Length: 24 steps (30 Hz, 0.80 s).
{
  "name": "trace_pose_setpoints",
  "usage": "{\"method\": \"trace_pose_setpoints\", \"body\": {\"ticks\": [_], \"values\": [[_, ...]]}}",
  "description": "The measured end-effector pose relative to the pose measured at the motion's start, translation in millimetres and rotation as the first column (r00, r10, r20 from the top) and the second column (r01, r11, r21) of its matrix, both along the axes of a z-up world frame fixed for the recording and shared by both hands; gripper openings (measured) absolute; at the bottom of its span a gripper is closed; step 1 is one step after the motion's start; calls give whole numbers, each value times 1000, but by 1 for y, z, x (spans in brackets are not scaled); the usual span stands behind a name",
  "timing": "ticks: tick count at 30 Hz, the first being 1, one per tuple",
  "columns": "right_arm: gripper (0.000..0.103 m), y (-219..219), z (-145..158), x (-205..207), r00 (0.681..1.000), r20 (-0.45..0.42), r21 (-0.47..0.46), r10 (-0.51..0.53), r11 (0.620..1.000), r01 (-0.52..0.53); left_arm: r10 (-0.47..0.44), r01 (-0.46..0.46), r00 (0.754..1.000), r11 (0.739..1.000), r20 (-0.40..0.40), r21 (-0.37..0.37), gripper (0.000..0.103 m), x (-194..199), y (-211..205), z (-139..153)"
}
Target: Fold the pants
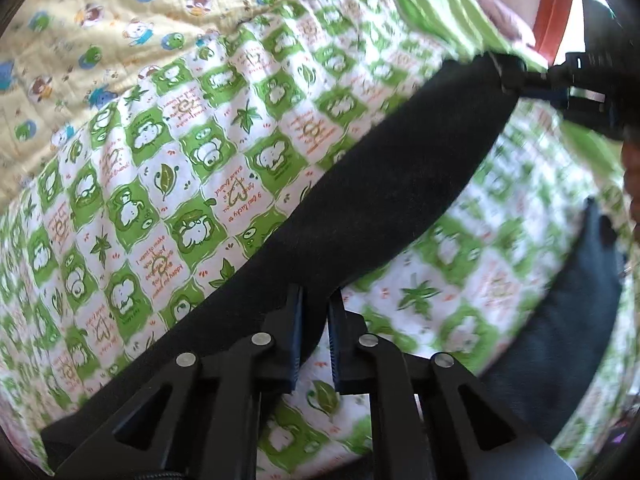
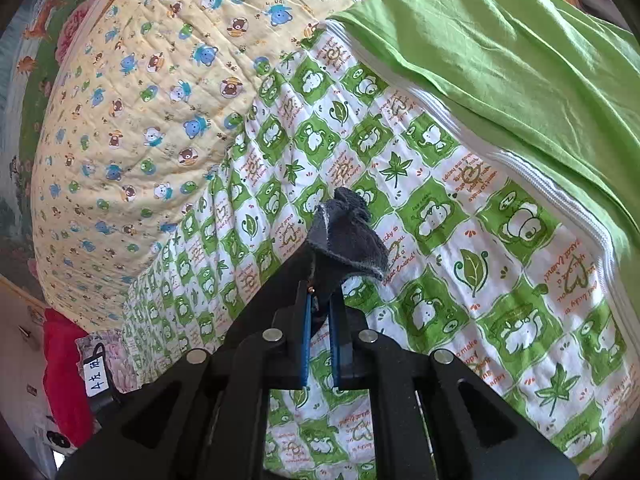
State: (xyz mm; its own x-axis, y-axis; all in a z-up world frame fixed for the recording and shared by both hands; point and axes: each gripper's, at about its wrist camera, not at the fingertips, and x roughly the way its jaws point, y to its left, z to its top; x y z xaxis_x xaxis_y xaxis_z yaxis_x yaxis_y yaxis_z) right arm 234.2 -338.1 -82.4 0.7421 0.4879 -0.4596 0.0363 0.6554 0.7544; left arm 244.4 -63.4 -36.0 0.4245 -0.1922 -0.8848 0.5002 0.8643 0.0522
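Observation:
Black pants (image 1: 400, 184) stretch as a taut band across a green-and-white printed quilt (image 1: 180, 160), from lower left to upper right in the left wrist view. My left gripper (image 1: 316, 292) is shut on the band's near edge, with black cloth pinched between its pads. At the far end my right gripper (image 1: 510, 76) pinches the other corner. In the right wrist view the right gripper (image 2: 320, 286) is shut on the pants (image 2: 348, 236), and a dark grey bunch of cloth sticks out past its fingertips. More of the pants (image 1: 576, 320) hangs at the right.
A yellow quilt with a bear print (image 2: 140, 100) lies beyond the printed quilt (image 2: 440, 280). A plain green sheet (image 2: 500, 60) with a white zip edge covers the upper right. A red cloth (image 2: 64, 380) sits off the bed at lower left.

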Motion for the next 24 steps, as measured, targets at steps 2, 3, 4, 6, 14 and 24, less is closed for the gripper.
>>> {"method": "trace_pose_setpoints", "body": {"ticks": [2, 3, 4, 6, 14, 24], "values": [[9, 0, 5, -8, 1000, 1, 6, 1, 1000, -1, -3, 3, 1000, 999, -1, -33, 9, -5, 4, 10], [9, -1, 7, -13, 1000, -1, 9, 2, 1000, -2, -7, 7, 1000, 999, -2, -42, 8, -8, 6, 14], [9, -3, 8, -18, 1000, -3, 16, 2, 1000, -2, -13, 12, 1000, 998, -1, -53, 8, -12, 7, 18], [9, -6, 9, -28, 1000, -5, 26, 2, 1000, -2, -21, 21, 1000, 997, -1, -69, 6, -19, 9, 24], [9, -16, 12, -75, 1000, -17, 27, -17, 999, 17, -66, 64, 998, 990, -13, -124, 4, -71, 4, 45], [8, -32, -7, -130, 996, -78, 28, -39, 999, 41, -136, 121, 988, 975, -72, -185, 4, -135, -14, 52]]}}
